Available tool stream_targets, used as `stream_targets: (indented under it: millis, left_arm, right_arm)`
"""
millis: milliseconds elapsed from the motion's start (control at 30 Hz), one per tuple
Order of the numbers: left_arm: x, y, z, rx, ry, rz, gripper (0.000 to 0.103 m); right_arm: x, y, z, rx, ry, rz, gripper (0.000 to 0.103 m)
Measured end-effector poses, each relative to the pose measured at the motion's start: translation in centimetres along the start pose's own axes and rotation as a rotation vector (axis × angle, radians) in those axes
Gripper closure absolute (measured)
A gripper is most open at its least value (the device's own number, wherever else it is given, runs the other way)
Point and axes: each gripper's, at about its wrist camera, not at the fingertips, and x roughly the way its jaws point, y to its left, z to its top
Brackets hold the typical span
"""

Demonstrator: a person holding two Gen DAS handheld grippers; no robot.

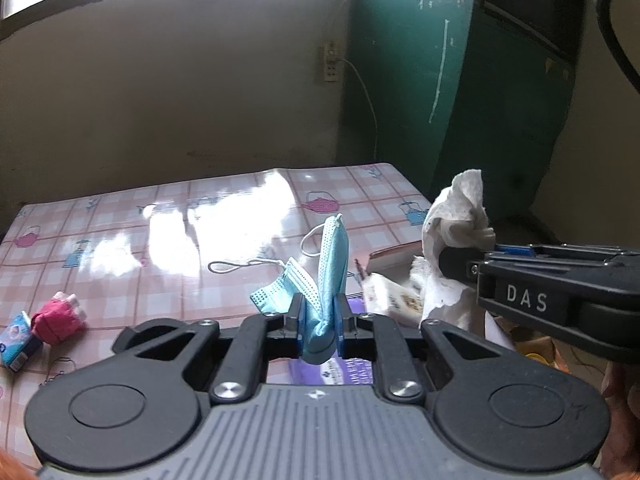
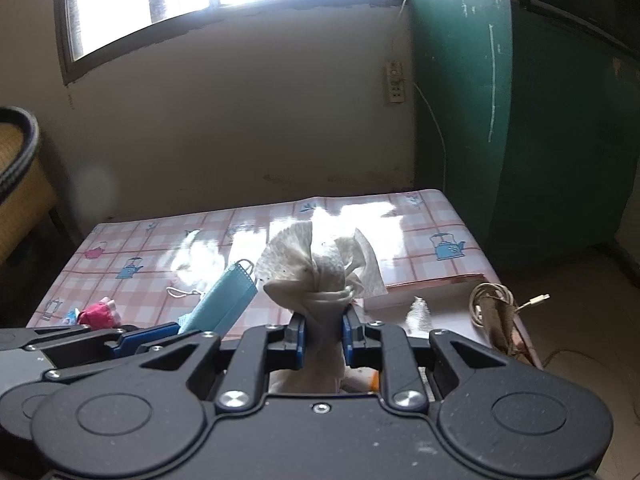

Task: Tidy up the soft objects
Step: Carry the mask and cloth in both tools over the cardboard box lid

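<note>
My left gripper (image 1: pixel 318 322) is shut on a light blue face mask (image 1: pixel 330 264), held above the table; its white ear loops hang toward the tablecloth. The mask also shows in the right wrist view (image 2: pixel 228 300), with the left gripper (image 2: pixel 120 342) at the lower left. My right gripper (image 2: pixel 323 336) is shut on a crumpled white tissue (image 2: pixel 320 268), held above the table. In the left wrist view the right gripper (image 1: pixel 460 262) comes in from the right with the tissue (image 1: pixel 456 216).
A pink checked tablecloth (image 1: pixel 160 240) covers the table. A pink bundle (image 1: pixel 58 318) and a small blue packet (image 1: pixel 16 340) lie at the left. A white box (image 2: pixel 432 292) and a coiled cable (image 2: pixel 496 300) sit at the right. A green door (image 2: pixel 560 120) stands behind.
</note>
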Motion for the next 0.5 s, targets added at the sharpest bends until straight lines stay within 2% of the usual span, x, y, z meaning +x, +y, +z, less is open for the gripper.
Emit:
stream_targets:
  millis: [500]
  left_arm:
    - [2.7, -4.3, -0.2, 0.046, 0.044, -0.132, 0.086]
  right_arm:
    - [-0.7, -6.3, -1.1, 0.051, 0.021, -0.103, 0.081]
